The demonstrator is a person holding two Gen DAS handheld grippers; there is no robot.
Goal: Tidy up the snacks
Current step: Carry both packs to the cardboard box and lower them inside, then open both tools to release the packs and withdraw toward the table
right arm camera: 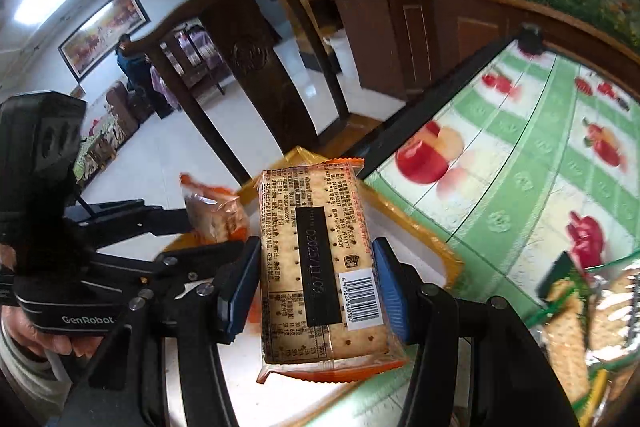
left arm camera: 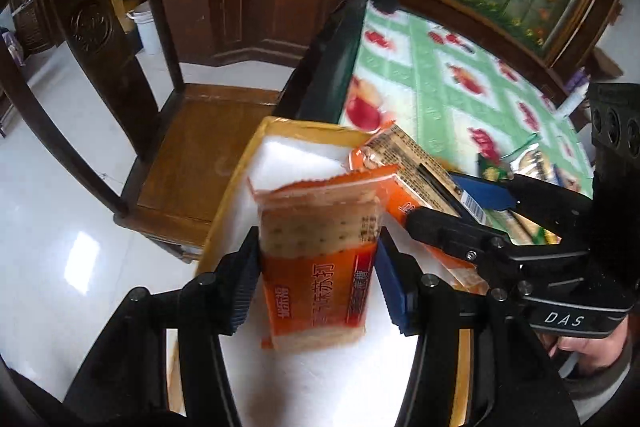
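Observation:
My left gripper [left arm camera: 316, 267] is shut on an orange cracker packet [left arm camera: 320, 247], front side up, held over a yellow-rimmed box with a white floor [left arm camera: 280, 155]. My right gripper [right arm camera: 316, 283] is shut on a second orange cracker packet [right arm camera: 320, 267], back side with barcode up, also over the box [right arm camera: 416, 227]. The right gripper and its packet [left arm camera: 408, 163] show in the left wrist view, just right of my left packet. The left gripper's packet [right arm camera: 216, 211] shows at left in the right wrist view.
The box sits at the edge of a table with a green fruit-print cloth [left arm camera: 460, 87]. More cracker packets [right arm camera: 580, 315] lie on the cloth to the right. A dark wooden chair [left arm camera: 192, 147] stands beside the table. Wooden cabinets stand behind.

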